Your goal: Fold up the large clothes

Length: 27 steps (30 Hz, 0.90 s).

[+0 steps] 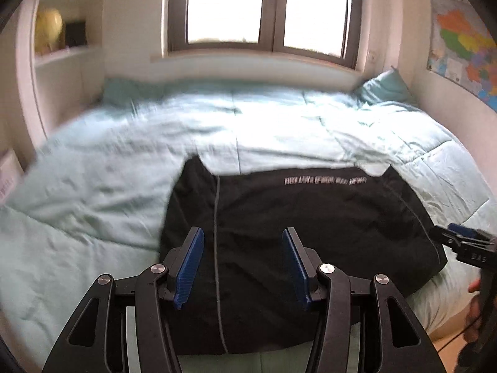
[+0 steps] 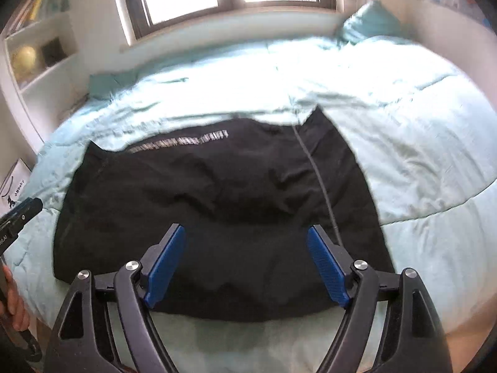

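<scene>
On the pale green duvet, a folded black garment is laid flat; left gripper and right gripper are held above it, released, nothing grasped.

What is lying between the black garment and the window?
Only bare light-green duvet lies between the black garment and the window; both wrist views show this.

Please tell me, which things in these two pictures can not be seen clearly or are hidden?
- White lettering on the black garment: blurred and too small in both views.
- Garment's near edge: hidden behind the left tool in the left view.
- Wall map: cut off by the edge.
- Shelf items: blurred.
</scene>
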### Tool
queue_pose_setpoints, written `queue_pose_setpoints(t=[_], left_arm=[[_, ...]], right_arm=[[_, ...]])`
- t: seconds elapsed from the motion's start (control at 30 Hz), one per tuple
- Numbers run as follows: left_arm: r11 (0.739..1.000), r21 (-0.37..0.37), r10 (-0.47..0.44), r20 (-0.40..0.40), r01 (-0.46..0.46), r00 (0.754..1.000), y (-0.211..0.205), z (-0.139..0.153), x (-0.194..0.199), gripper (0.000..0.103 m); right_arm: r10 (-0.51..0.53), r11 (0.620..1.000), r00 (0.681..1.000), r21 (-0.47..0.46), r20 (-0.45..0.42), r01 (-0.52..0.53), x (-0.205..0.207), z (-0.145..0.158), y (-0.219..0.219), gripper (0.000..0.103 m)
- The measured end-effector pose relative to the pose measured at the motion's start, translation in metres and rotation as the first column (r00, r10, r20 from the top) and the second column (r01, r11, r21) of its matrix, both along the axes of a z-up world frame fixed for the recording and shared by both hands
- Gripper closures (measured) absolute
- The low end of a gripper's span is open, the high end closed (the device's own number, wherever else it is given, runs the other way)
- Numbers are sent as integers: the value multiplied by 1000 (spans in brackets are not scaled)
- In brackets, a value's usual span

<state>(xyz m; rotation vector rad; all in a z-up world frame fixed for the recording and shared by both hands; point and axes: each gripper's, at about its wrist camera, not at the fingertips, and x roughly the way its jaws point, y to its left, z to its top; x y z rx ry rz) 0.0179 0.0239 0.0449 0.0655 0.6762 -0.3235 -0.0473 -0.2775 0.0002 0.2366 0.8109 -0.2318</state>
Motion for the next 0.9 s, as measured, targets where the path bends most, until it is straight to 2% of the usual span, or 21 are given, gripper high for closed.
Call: queue_pose_setpoints(t=[0.1, 0.2, 0.5, 0.7, 0.9], left_arm=[[999, 38, 23, 62, -25, 998, -3, 21, -22, 40], [998, 44, 44, 116, -50, 992, 0, 37, -40, 36], [998, 39, 35, 155, -42, 987, -2, 61, -78, 34], [999, 36, 18, 164, -24, 986, -6, 64, -87, 34], [1000, 31, 0, 145, -4, 989, -9, 53, -84, 34]], right_arm=[[-10, 1000, 999, -15, 51, 11, -15, 23, 8, 12], [0, 1000, 996, -29, 90, 3, -29, 41, 16, 11], [48, 992, 983, -121, 177, -26, -59, 89, 49, 5], [74, 988, 979, -149, 191, -45, -65, 99, 66, 5], [79, 986, 983, -156, 168, -53, -57, 90, 71, 5]])
